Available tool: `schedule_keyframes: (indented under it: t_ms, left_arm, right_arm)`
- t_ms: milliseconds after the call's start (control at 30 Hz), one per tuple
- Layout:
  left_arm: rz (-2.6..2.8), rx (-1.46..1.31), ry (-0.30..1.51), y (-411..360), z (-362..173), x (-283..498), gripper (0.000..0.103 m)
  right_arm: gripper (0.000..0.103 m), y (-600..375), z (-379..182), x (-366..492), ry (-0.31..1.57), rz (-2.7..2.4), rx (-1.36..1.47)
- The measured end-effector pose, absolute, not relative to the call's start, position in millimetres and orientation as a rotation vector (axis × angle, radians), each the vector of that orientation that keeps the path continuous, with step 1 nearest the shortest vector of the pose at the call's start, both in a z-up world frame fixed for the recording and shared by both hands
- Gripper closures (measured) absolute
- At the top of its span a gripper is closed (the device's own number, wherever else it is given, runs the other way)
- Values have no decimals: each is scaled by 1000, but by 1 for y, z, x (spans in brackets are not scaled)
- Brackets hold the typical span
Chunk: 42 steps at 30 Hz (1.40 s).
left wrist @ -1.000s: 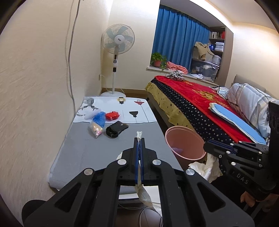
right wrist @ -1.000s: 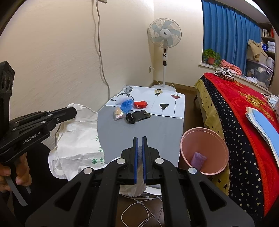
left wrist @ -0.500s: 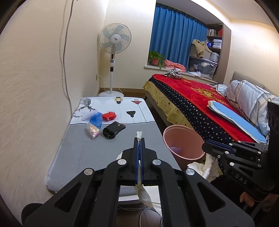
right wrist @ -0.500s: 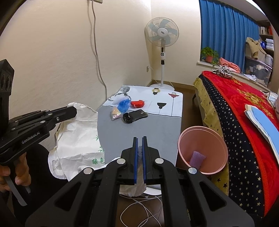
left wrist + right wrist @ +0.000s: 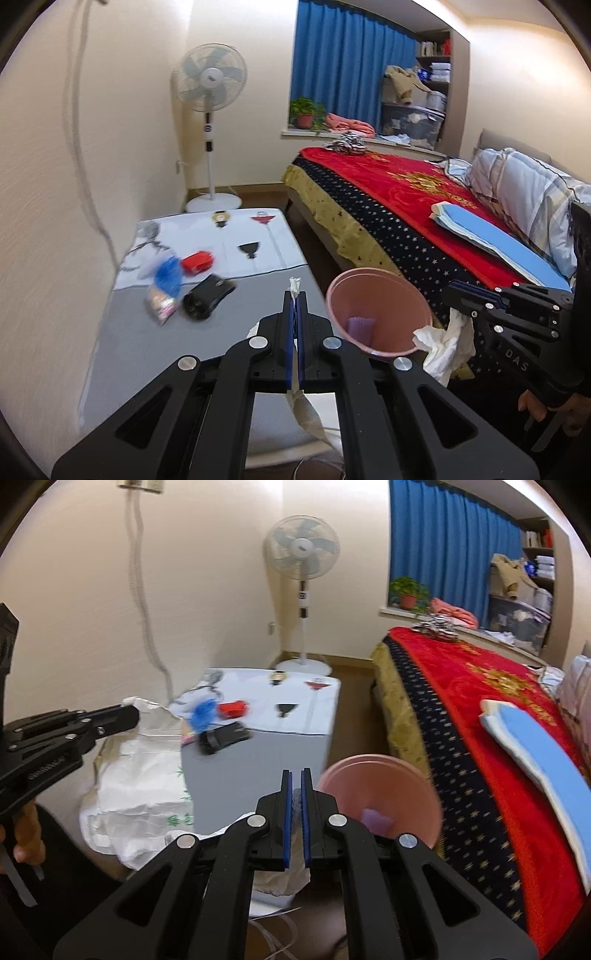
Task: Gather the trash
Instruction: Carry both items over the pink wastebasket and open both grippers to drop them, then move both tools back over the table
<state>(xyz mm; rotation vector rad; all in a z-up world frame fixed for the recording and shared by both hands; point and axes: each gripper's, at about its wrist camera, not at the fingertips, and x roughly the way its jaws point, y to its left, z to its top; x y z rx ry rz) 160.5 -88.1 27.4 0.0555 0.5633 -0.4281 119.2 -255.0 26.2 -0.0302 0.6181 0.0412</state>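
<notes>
A white bag (image 5: 136,786) hangs between the two grippers, just left of the grey table (image 5: 140,350). The left gripper (image 5: 294,295) is clamped on one edge of it, a twist of plastic poking past its tips; the right gripper (image 5: 296,775) pinches another edge (crumpled plastic shows between its blue pads). A pink bin (image 5: 380,314) stands between table and bed (image 5: 388,199), a purple scrap inside.

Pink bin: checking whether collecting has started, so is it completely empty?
No, a purple scrap already lies inside the pink bin in the left wrist view.
</notes>
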Motion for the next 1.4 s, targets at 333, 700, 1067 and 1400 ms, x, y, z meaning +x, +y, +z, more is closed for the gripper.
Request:
schedule_keyframes:
  t_ms: [333, 700, 1067, 1400]
  left_arm:
    - [-545, 84, 537, -185, 20, 233, 102]
    - [-577, 137, 630, -268, -46, 311, 102]
    - [-443, 92, 648, -270, -81, 329, 8]
    - [-377, 73, 703, -231, -68, 326, 8]
  right_arm:
    - [98, -331, 14, 196, 618, -97, -72]
    - [98, -401, -41, 261, 737, -215, -57]
    - [30, -415, -69, 272, 815, -235, -7]
    - [11, -398, -33, 259, 729, -225, -4]
